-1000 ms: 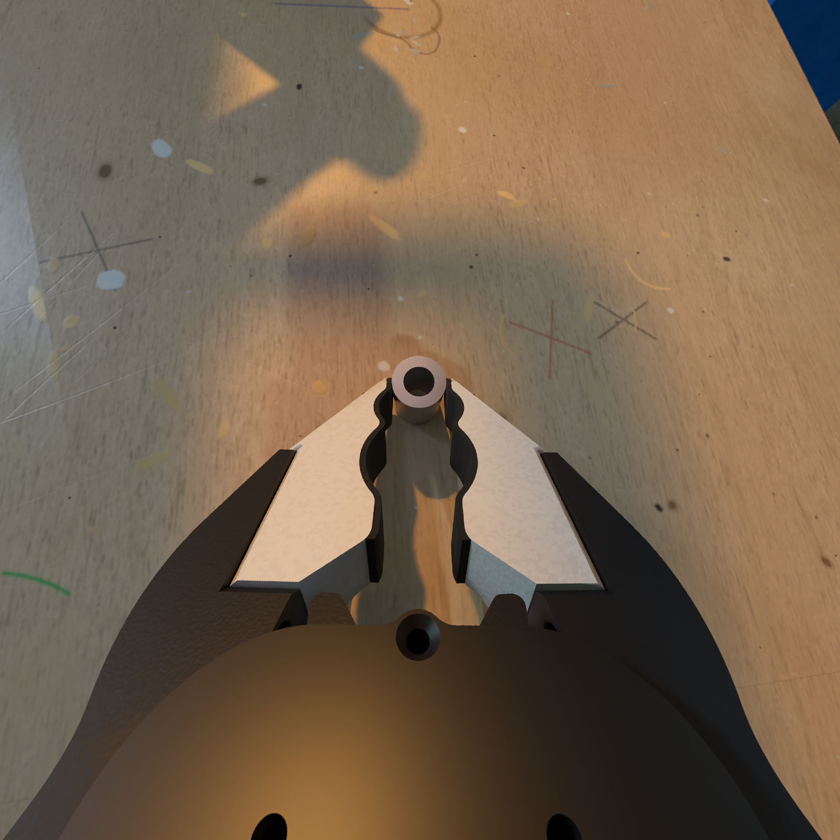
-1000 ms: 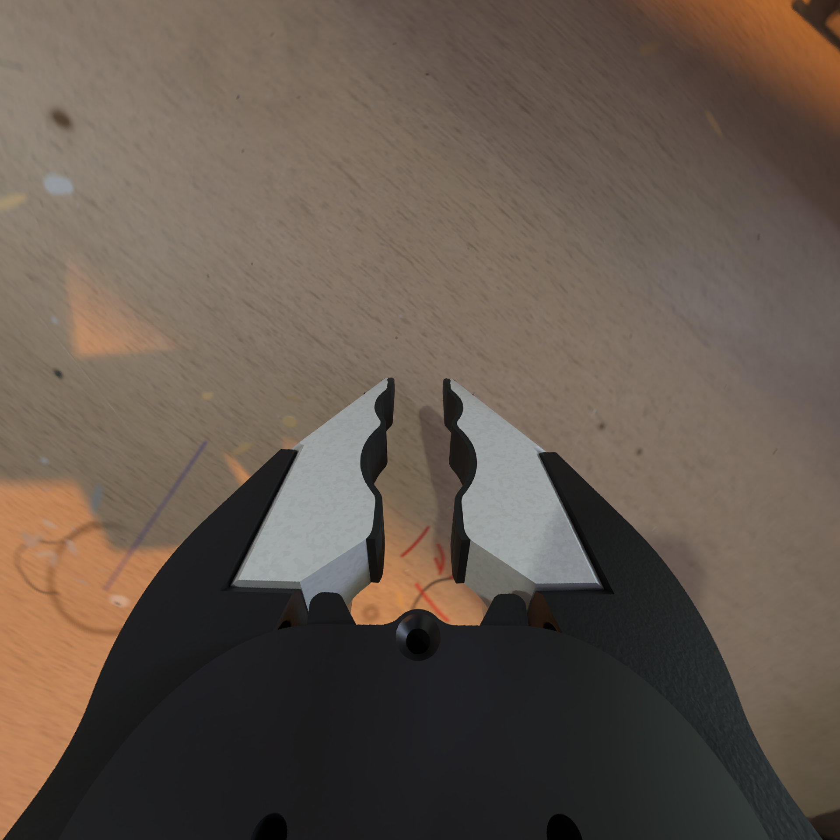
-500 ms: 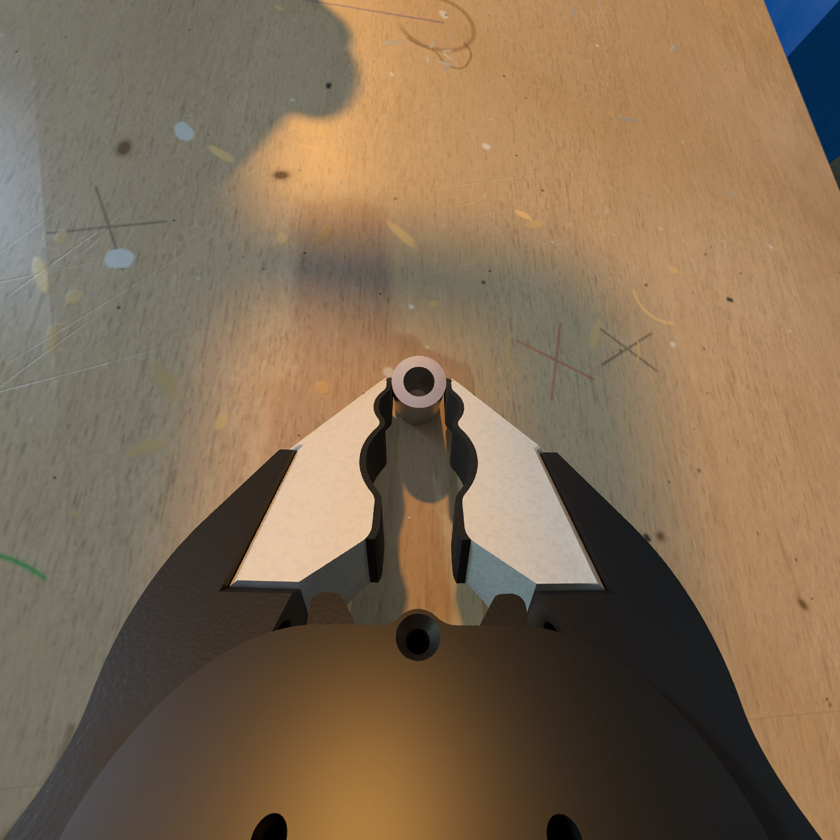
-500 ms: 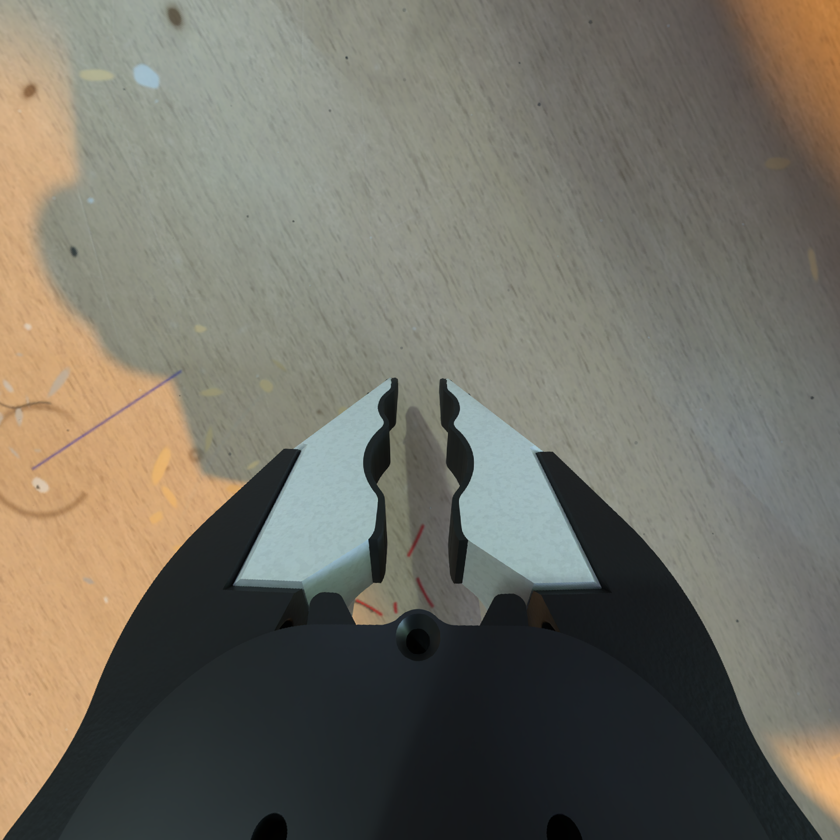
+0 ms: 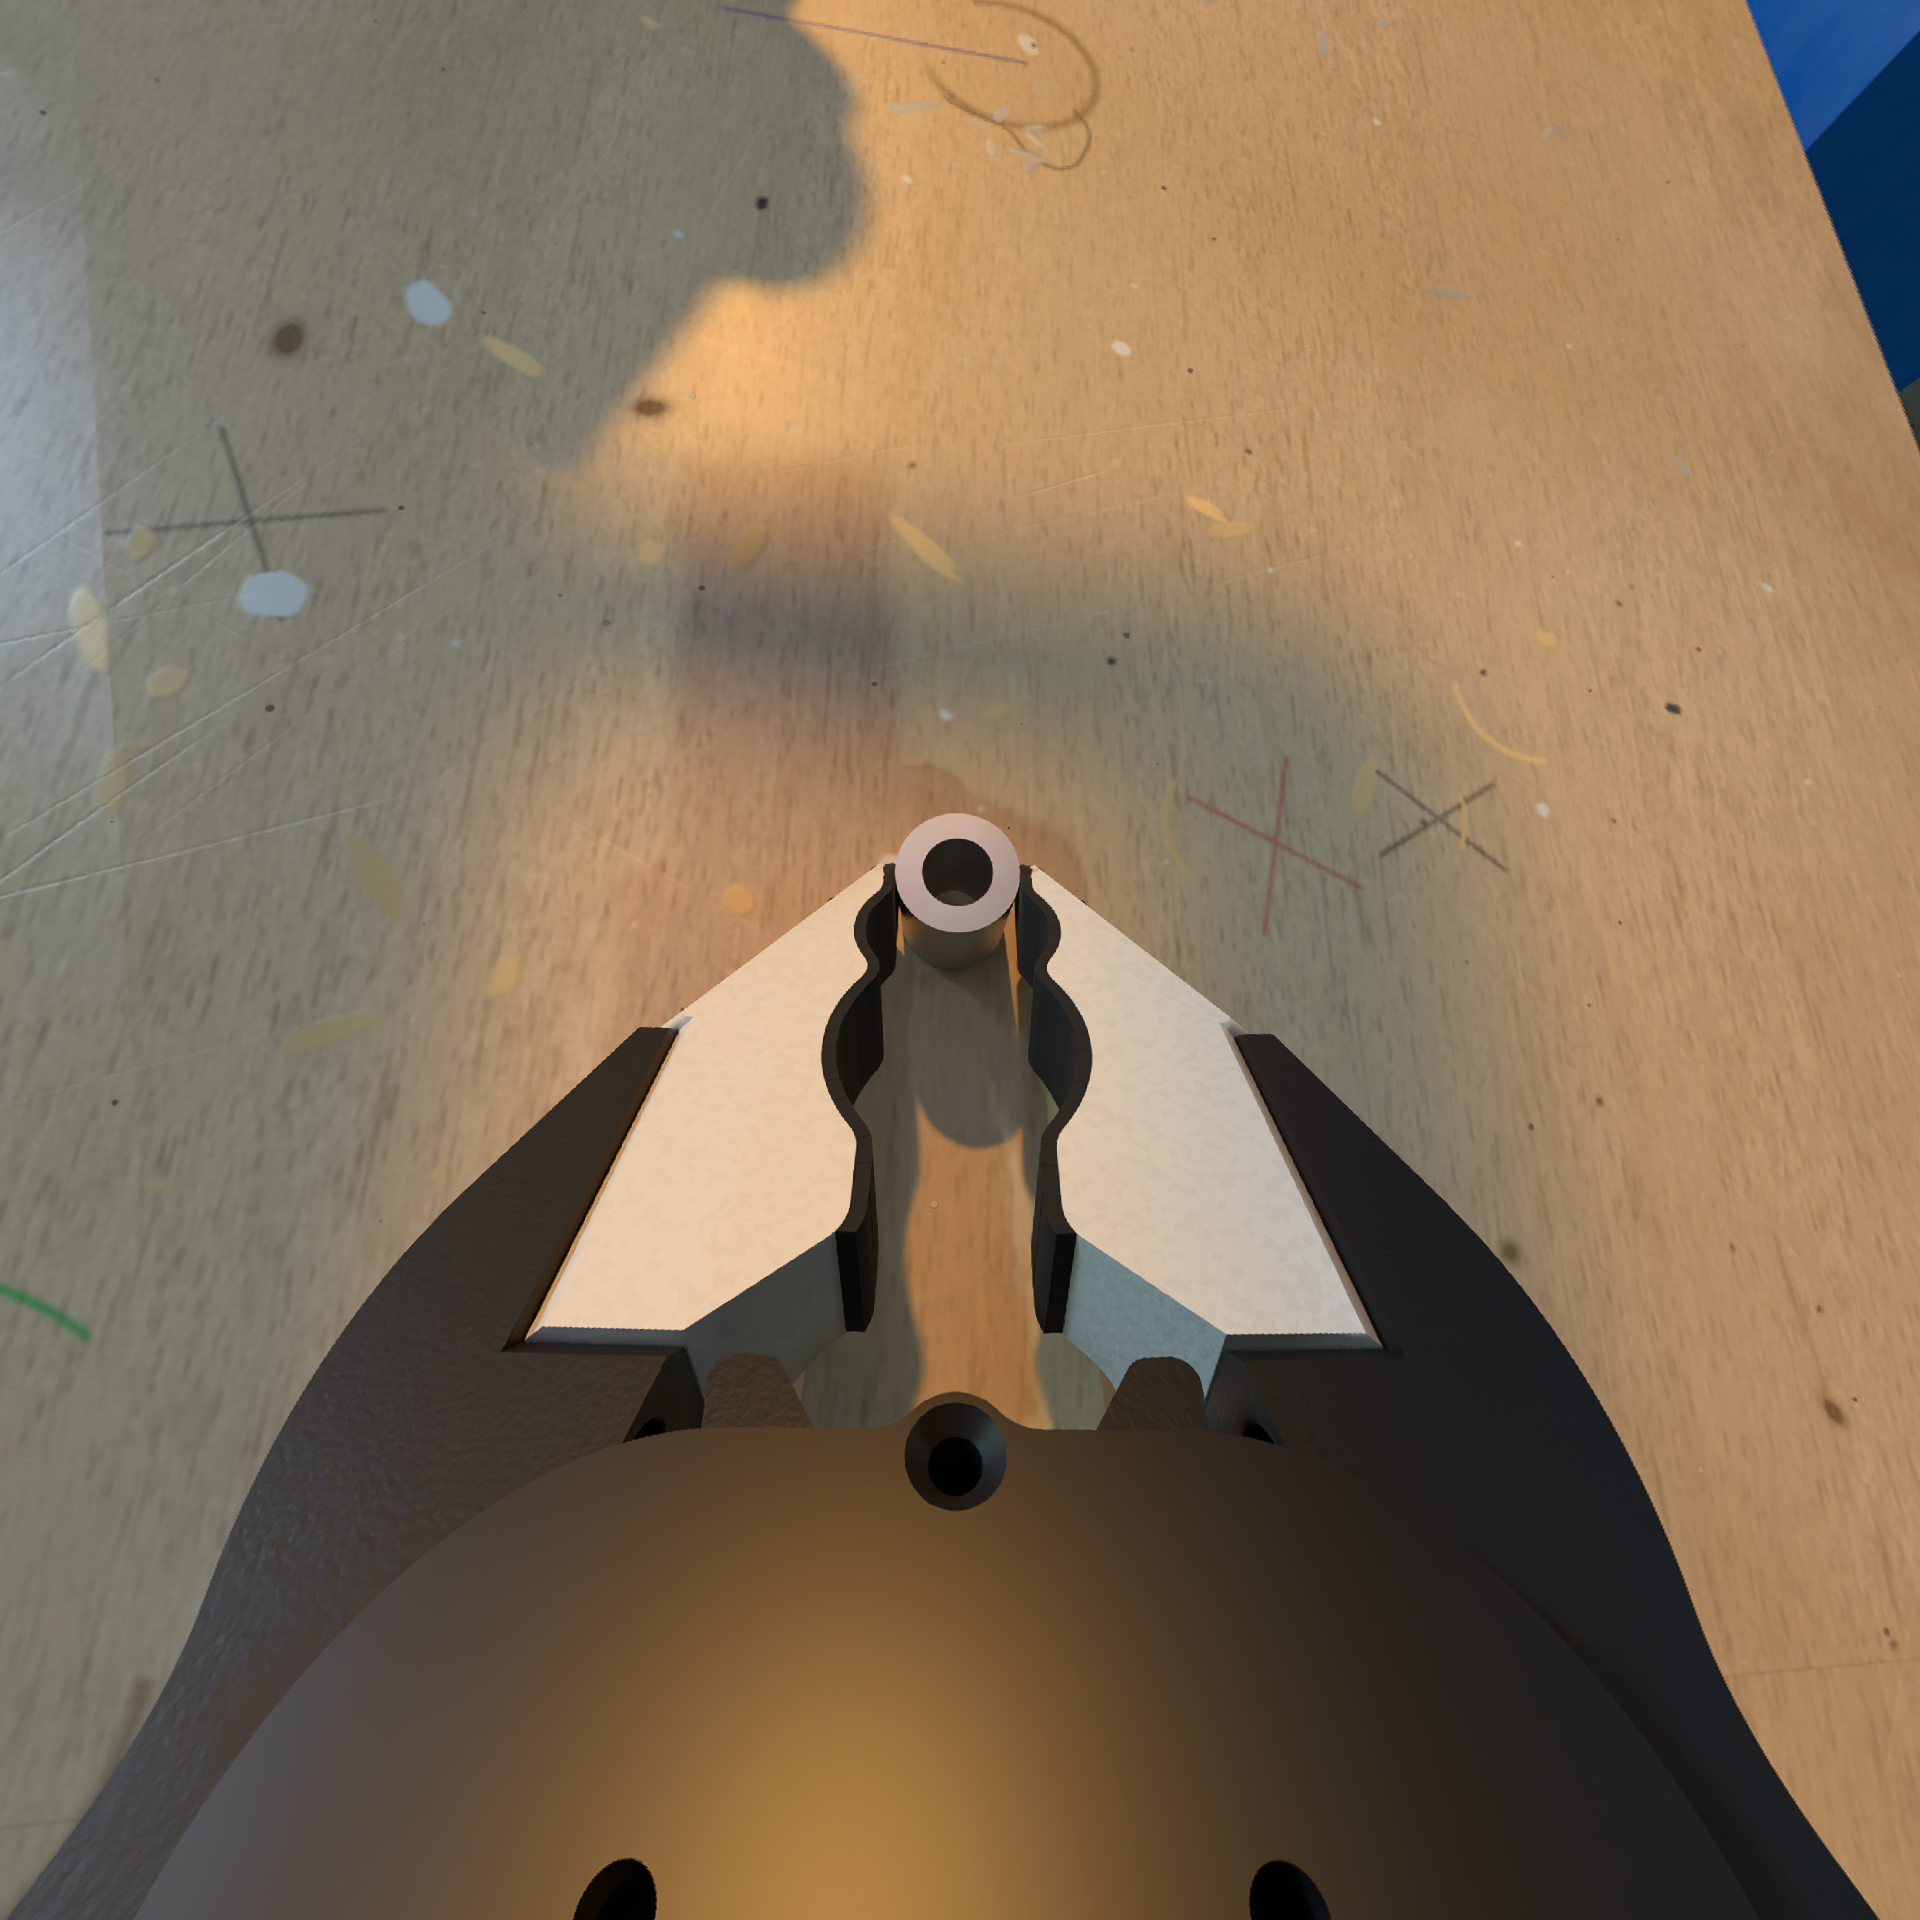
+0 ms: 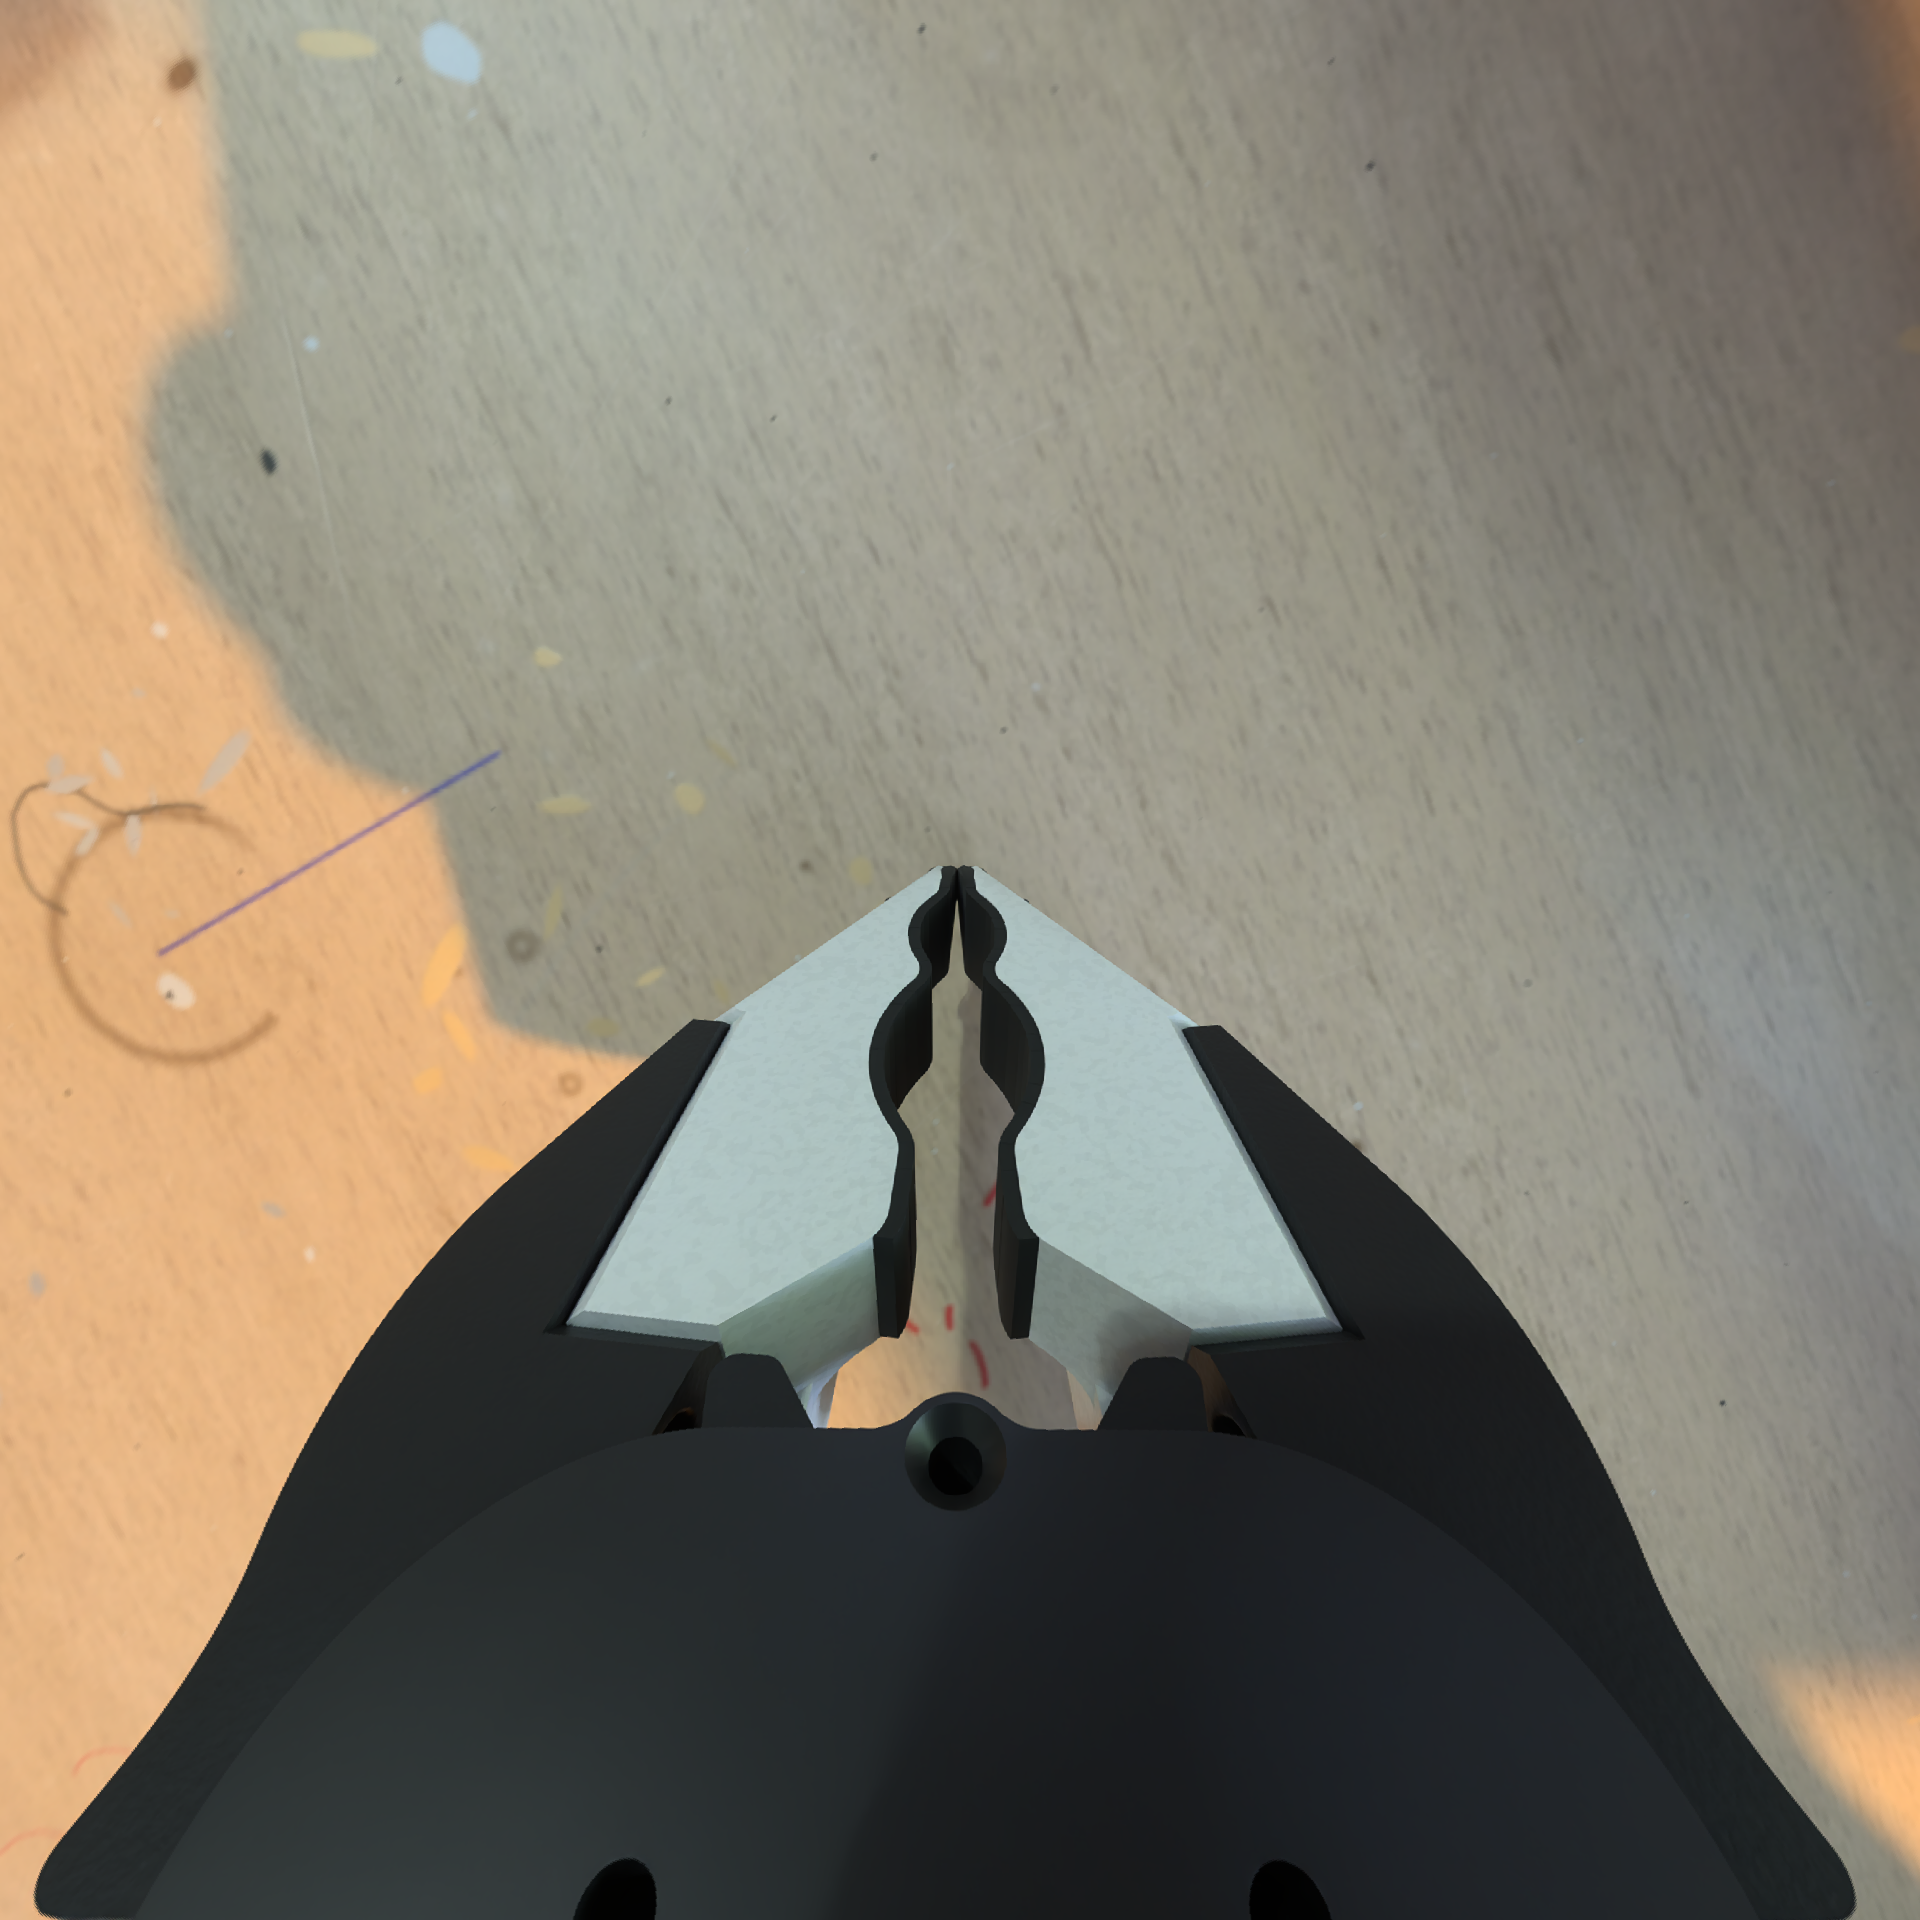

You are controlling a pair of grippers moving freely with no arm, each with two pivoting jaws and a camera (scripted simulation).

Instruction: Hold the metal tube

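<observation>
left claw (image 5: 956,896): pinching metal tube (image 5: 956,881) at tips, bore facing camera
right claw (image 6: 956,875): pressed together, empty
counter (image 5: 1351,416): wood, red cross (image 5: 1274,844) at tube's 3 o'clock

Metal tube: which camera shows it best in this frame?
The left wrist view. The tube sits end-on, its open end facing the camera, clamped at the tips of the left gripper. The right wrist view shows none of it, only the shut, empty right gripper over the table.

Right tool (image 6: 956,883), tips together, above scuffed wooden table (image 6: 1351,520).
</observation>
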